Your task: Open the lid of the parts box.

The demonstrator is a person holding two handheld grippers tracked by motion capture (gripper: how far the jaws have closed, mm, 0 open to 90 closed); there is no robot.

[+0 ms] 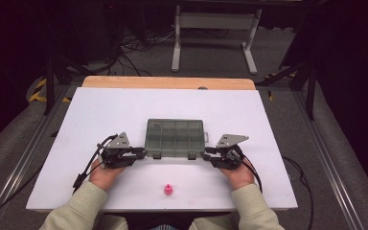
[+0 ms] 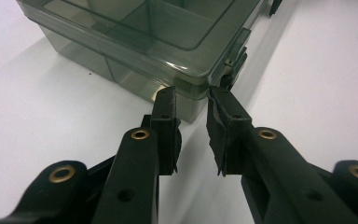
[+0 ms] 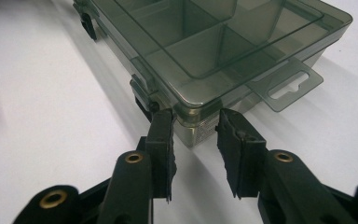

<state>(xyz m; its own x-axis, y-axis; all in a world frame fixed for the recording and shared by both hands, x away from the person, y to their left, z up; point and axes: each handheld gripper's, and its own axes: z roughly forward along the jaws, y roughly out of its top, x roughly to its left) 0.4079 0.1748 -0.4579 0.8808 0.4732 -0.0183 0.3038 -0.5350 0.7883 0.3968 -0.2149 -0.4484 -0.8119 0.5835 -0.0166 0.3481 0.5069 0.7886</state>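
A smoky transparent compartment box (image 1: 175,136) with its lid down lies on the white board (image 1: 100,110). My left gripper (image 1: 143,153) is at the box's near left corner, and my right gripper (image 1: 206,152) is at its near right corner. In the left gripper view the gripper (image 2: 191,95) has its fingertips against the two sides of the box (image 2: 144,28) corner, beside a dark latch (image 2: 233,70). In the right gripper view the gripper (image 3: 196,116) pinches the other corner of the box (image 3: 223,37) the same way, near its hang tab (image 3: 284,86).
A small pink piece (image 1: 168,190) stands on the board near the front edge, between the person's forearms. A wooden strip (image 1: 167,82) runs along the board's far edge. Cables and a white stand (image 1: 215,33) are on the floor beyond.
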